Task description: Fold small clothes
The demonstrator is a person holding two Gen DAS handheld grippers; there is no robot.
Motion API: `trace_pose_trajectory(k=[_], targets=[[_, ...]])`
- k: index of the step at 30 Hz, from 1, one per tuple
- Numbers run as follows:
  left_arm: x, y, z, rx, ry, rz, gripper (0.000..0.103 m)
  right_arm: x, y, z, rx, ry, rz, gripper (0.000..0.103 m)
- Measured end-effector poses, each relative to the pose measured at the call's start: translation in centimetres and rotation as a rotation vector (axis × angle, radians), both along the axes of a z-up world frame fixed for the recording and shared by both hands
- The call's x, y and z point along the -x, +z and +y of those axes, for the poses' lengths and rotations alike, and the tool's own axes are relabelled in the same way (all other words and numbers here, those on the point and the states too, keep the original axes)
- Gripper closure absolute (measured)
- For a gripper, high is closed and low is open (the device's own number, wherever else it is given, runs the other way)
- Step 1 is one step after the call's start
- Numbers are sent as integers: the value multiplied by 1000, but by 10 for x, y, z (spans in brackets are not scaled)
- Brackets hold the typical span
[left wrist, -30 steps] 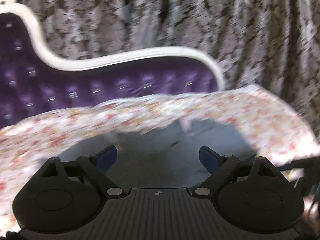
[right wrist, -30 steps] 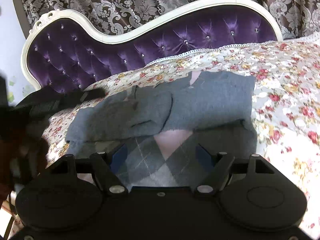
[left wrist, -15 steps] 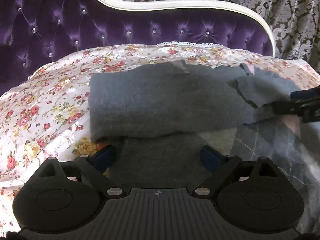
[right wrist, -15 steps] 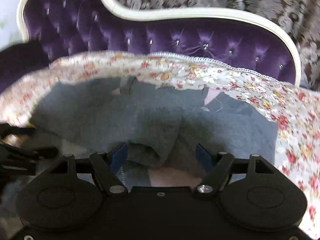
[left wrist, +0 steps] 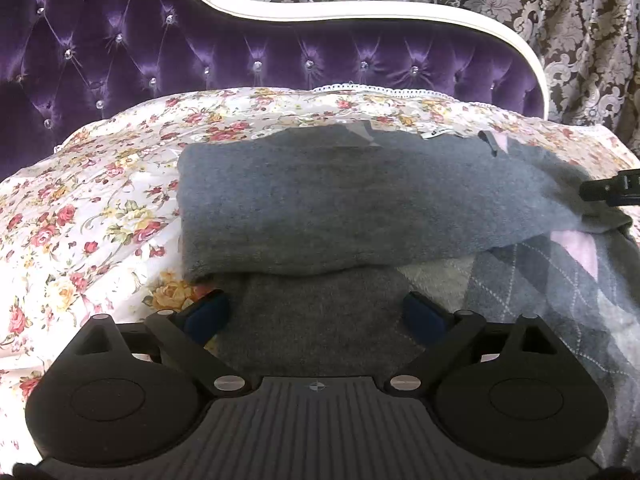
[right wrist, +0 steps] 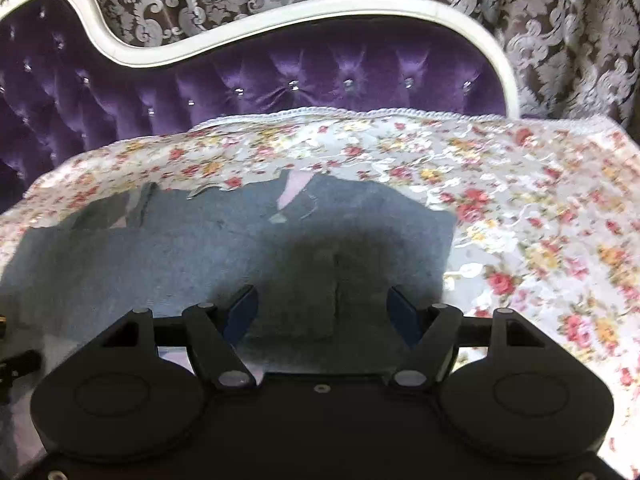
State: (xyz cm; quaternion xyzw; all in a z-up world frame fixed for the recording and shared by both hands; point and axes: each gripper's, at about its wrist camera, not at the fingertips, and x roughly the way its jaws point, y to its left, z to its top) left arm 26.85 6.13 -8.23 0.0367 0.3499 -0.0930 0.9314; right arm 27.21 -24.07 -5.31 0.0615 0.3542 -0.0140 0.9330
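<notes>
A small grey sweater (left wrist: 340,200) with a pink and grey argyle front (left wrist: 560,276) lies on the floral cloth (left wrist: 80,220). Its sleeves are folded across the body. My left gripper (left wrist: 316,316) is open and empty, low over the sweater's near left part. In the right wrist view the sweater (right wrist: 200,252) fills the lower middle, and my right gripper (right wrist: 322,308) is open and empty just above its right half. The tip of the right gripper (left wrist: 612,192) shows at the right edge of the left wrist view.
The floral cloth (right wrist: 540,240) covers the seat of a purple tufted sofa (left wrist: 280,56) with a white curved frame (right wrist: 320,12). A patterned grey curtain (right wrist: 560,20) hangs behind. The cloth's lace edge (right wrist: 360,114) runs along the back.
Both grippers have moved in low over the sweater. The right gripper has shifted right and down. The sleeve under it now lies flat.
</notes>
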Motion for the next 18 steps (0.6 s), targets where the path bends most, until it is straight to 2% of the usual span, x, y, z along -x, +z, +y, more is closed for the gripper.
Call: trace_pose_trajectory(k=[3,7,14,16,17,18], targets=[[0,0,0,3,0,1,8,-7,-4,-4,-65,26,7,30],[2,2,4,24,1,-1,8,-17,-6,-12,-107,3,13,30],[7,9,16,73,26,7,8,-28,-14,-14,-189,54,27,48],[8,12,23,75,48,2,8,-32,-13,-12,-172,49,28,65],[8,13,26,75,57,-2,8,-33,-11,-10,-170,54,33,93],[8,16,29,72,66,-7,8,-34,-8,-8,-181,72,36,91]])
